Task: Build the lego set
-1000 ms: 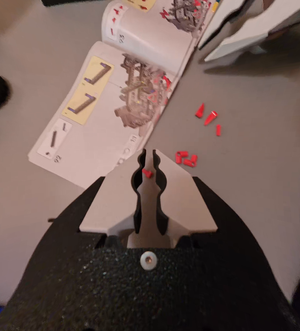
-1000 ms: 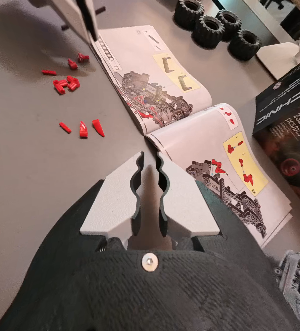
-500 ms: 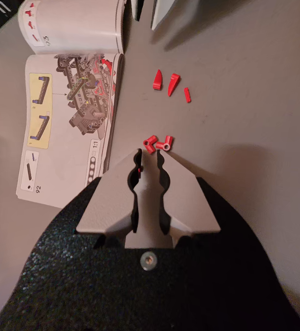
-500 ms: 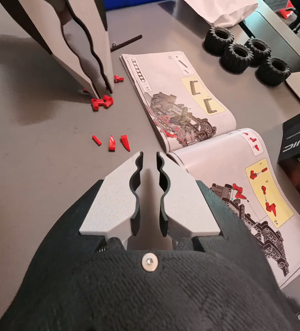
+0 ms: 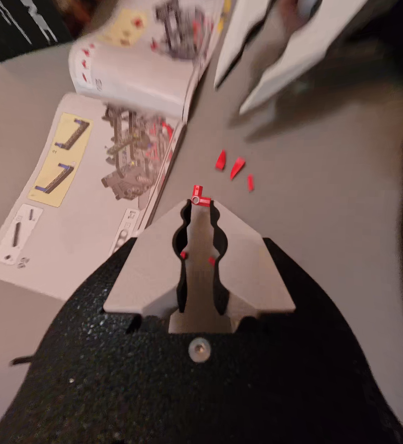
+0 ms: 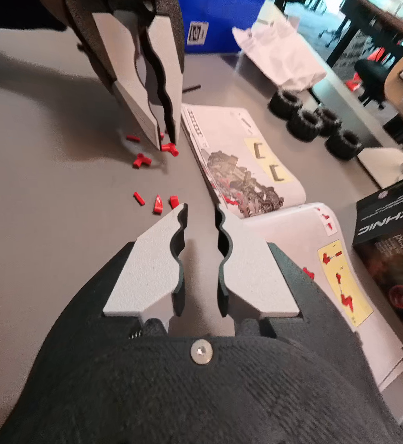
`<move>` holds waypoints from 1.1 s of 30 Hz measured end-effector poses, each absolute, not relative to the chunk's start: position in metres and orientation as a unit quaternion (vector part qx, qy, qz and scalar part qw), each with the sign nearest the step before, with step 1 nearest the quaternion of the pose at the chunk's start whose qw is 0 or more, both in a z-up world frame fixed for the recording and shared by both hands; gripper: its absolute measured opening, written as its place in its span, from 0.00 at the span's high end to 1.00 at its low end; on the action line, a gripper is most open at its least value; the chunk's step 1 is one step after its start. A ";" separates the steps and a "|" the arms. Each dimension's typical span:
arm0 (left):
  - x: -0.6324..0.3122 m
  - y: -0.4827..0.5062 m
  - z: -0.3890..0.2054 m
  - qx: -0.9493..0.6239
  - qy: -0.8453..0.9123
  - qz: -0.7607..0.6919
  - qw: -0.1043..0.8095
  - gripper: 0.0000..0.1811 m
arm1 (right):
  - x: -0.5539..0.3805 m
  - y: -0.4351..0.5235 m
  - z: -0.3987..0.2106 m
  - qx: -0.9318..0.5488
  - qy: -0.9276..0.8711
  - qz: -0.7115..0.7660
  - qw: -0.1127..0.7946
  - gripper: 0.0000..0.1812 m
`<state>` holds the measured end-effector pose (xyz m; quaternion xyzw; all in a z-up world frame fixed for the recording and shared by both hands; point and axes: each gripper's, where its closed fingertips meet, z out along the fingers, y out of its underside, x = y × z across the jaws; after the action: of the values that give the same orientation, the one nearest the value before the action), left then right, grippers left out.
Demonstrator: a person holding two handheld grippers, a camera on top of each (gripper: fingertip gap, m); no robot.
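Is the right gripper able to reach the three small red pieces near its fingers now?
Probably yes: the right gripper is open, and the three red pieces lie on bare table just left of its fingers, nothing between.

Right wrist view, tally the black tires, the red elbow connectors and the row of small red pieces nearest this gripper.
Black tires: 4
Red elbow connectors: 2
Small red pieces in the row: 3
Total: 9
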<state>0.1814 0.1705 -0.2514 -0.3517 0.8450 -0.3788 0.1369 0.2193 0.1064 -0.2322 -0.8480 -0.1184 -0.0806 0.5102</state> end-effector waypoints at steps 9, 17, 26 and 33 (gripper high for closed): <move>0.172 0.118 -0.171 -0.356 0.658 -0.658 -0.089 0.93 | 0.191 0.124 -0.182 -0.753 -0.190 -0.057 0.628 0.79; 0.152 0.101 -0.166 -0.297 0.668 -0.665 -0.151 0.93 | 0.152 0.113 -0.164 -0.697 -0.244 0.093 0.668 0.93; 0.167 0.114 -0.175 -0.348 0.683 -0.636 -0.090 0.93 | 0.166 0.120 -0.173 -0.728 -0.222 0.038 0.647 0.95; 0.179 0.128 -0.187 -0.307 0.794 -0.510 0.126 0.91 | 0.187 0.130 -0.201 -0.791 -0.176 -0.011 0.586 0.95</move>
<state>0.1790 0.1280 -0.1867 -0.3071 0.7937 -0.5098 0.1255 0.1872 0.1299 -0.2006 -0.7910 -0.1760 -0.0113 0.5859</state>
